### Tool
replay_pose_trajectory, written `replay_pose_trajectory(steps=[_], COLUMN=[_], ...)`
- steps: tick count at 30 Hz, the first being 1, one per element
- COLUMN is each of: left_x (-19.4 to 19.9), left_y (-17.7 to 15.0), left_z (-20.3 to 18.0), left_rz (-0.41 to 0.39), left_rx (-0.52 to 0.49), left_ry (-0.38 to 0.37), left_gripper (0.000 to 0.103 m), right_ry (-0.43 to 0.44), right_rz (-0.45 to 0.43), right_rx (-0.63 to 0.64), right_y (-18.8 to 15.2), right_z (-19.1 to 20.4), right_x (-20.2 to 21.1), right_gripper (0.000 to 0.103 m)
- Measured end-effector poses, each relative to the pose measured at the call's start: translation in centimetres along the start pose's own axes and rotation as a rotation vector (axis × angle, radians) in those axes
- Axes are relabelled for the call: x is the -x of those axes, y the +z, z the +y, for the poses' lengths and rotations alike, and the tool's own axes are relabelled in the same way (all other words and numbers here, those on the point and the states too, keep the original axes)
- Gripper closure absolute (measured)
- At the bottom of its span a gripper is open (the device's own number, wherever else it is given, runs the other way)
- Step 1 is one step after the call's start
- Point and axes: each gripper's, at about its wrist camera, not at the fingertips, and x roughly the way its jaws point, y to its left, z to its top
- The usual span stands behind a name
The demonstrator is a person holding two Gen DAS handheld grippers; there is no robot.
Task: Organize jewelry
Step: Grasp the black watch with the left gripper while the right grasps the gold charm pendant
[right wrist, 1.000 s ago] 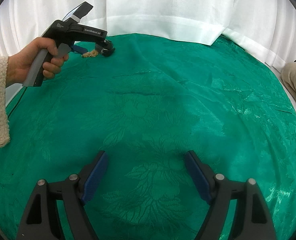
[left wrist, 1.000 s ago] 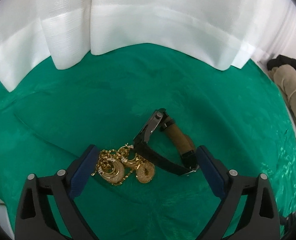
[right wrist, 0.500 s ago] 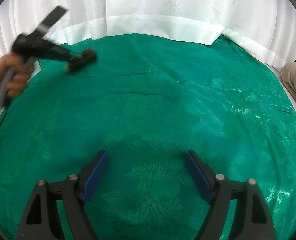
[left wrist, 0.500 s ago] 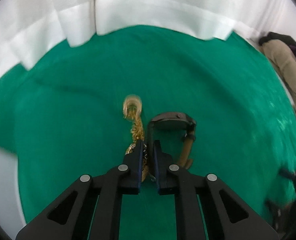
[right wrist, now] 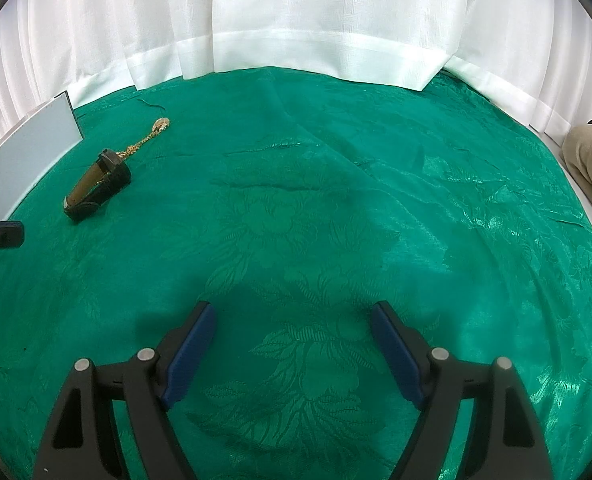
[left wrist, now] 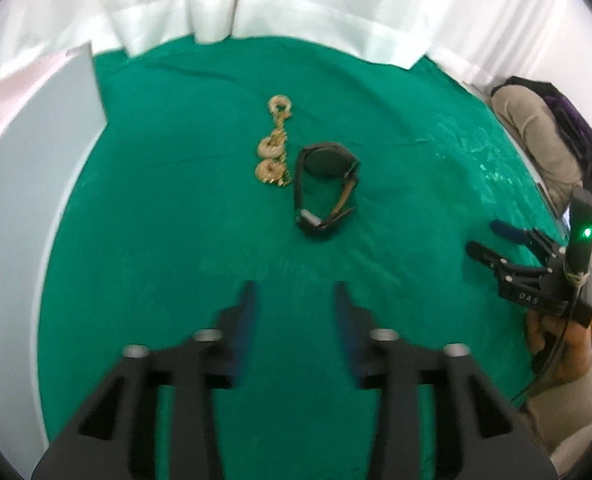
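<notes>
A gold chain with round gold pieces point(left wrist: 274, 148) lies stretched out in a line on the green cloth point(left wrist: 176, 240). A black watch with a brown-lined strap point(left wrist: 323, 188) lies just right of it. My left gripper point(left wrist: 294, 300) is open and empty, pulled back a hand's width short of both. In the right wrist view the watch point(right wrist: 96, 186) and the chain point(right wrist: 148, 140) lie at the far left. My right gripper point(right wrist: 292, 328) is open and empty over bare cloth, and it also shows in the left wrist view point(left wrist: 491, 240).
A pale grey board point(left wrist: 28, 200) lies along the table's left edge, also in the right wrist view point(right wrist: 28, 148). White curtains point(right wrist: 296, 20) hang behind the table. A person in beige trousers point(left wrist: 535, 140) sits at the right. The cloth has folds and creases.
My left gripper shut on the heaped gold chain, dragged it out into a line beside the watch, then let go, opened and drew back. My right gripper stayed still.
</notes>
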Motion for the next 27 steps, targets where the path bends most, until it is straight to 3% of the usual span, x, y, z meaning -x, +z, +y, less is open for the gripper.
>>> replay_pose_trajectory(steps=[2, 6, 7, 8, 11, 13, 20, 22, 24, 27], left_x=[-0.1, -2.4, -3.6, -4.8, -7.5, -7.5, -1.6, 0.2, 1.7, 3.5], left_y=[1.1, 4.3, 5.1, 5.8, 6.6, 6.2, 1.5, -0.4, -2.2, -4.2], left_z=[-0.6, -0.3, -0.3, 0.0, 0.0, -0.6, 2.2, 3.7, 4.9, 6.1], left_rz=[-0.034, -0.048, -0.037, -0.021, 0.046, 0.037, -0.020, -0.027, -0.031, -0.051], left_rx=[-0.019, 0.038, 0.067, 0.100, 0.125, 0.101, 0.217, 0.256, 0.287, 0.331], left_ry=[-0.002, 0.006, 0.014, 0.016, 0.041, 0.098, 0.030, 0.038, 0.052, 0.058], left_gripper=[0.044, 0.045, 0.051, 0.065, 0.094, 0.100, 0.100, 0.100, 0.100, 0.100], right_ry=[0.000, 0.000, 0.000, 0.000, 0.000, 0.000, 0.014, 0.021, 0.149, 0.292], right_rz=[0.000, 0.000, 0.000, 0.000, 0.000, 0.000, 0.008, 0.084, 0.146, 0.121], right_rx=[0.000, 0.000, 0.000, 0.000, 0.000, 0.000, 0.008, 0.008, -0.036, -0.079], right_y=[0.0, 0.0, 0.0, 0.0, 0.0, 0.0, 0.1, 0.9, 2.9, 7.6], right_z=[0.0, 0.0, 0.0, 0.0, 0.0, 0.0, 0.2, 0.4, 1.0, 3.4], right_x=[0.0, 0.0, 0.0, 0.0, 0.0, 0.0, -0.1, -0.2, 0.1, 0.6], right_gripper=[0.021, 0.021, 0.021, 0.021, 0.021, 0.021, 0.016, 0.016, 0.018, 0.018])
